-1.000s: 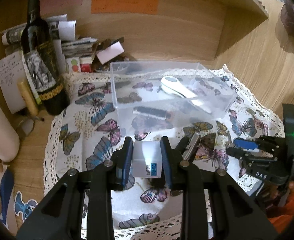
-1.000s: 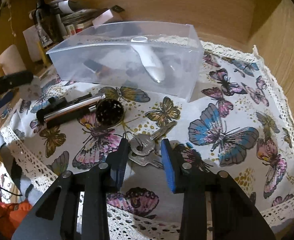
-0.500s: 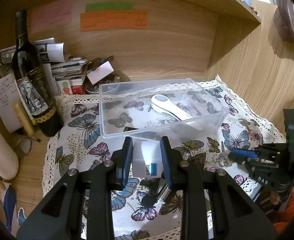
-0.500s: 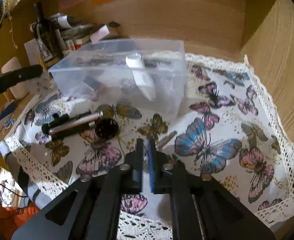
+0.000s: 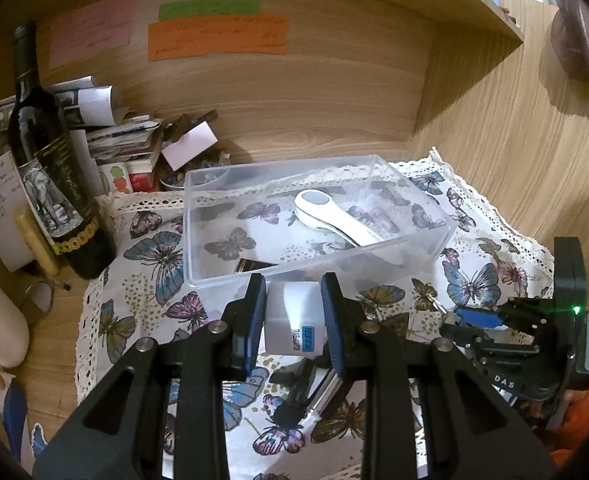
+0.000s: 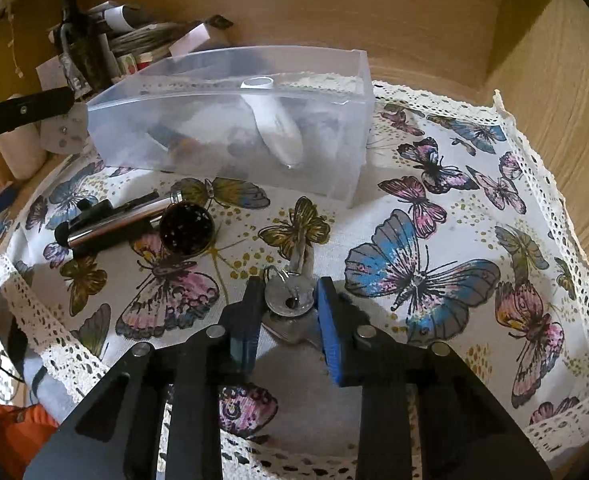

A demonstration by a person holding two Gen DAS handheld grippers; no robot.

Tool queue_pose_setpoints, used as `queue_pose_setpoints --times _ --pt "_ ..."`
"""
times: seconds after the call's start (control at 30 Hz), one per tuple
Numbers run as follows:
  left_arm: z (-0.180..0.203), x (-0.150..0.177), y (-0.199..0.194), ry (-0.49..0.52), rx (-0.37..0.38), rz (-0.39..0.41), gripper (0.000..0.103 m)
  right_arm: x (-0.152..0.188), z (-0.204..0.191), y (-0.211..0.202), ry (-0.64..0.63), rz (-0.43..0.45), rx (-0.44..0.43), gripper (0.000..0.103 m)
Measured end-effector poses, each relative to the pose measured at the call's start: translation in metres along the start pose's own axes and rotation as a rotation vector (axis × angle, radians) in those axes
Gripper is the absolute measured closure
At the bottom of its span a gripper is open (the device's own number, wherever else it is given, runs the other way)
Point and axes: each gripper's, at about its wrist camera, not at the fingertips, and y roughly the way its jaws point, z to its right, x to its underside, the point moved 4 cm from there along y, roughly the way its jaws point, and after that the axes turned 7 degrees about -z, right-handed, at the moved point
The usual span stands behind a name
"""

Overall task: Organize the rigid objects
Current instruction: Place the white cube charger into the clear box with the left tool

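Observation:
My left gripper (image 5: 293,316) is shut on a small white plastic bottle (image 5: 292,318) with a blue label, held above the cloth just in front of the clear plastic box (image 5: 406,258). The box holds a white handheld device (image 5: 334,216) and a dark flat item (image 5: 252,266). My right gripper (image 6: 288,312) is open, its jaws on either side of a bunch of keys (image 6: 290,300) lying on the butterfly cloth. The right gripper also shows at the right edge of the left wrist view (image 5: 474,320). A silver pen-like tube (image 6: 114,228) and a dark round lid (image 6: 186,228) lie left of the keys.
The butterfly cloth (image 6: 414,260) with lace edge covers the wooden desk. A wine bottle (image 5: 50,168) stands at the back left beside rolled papers and small clutter (image 5: 126,136). Wooden walls close in at the back and right. A shelf (image 5: 474,4) overhangs.
My left gripper has lifted the white bottle and moved it toward the box's near wall. My right gripper was closed half a second ago and now stands open around the keys.

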Motion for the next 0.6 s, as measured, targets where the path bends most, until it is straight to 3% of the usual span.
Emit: queue_pose_setpoints --times 0.6 --pt "-0.007 -0.019 -0.005 -0.015 -0.015 0.047 0.075 -0.034 0.001 -0.055 0.023 0.184 0.024 0.078"
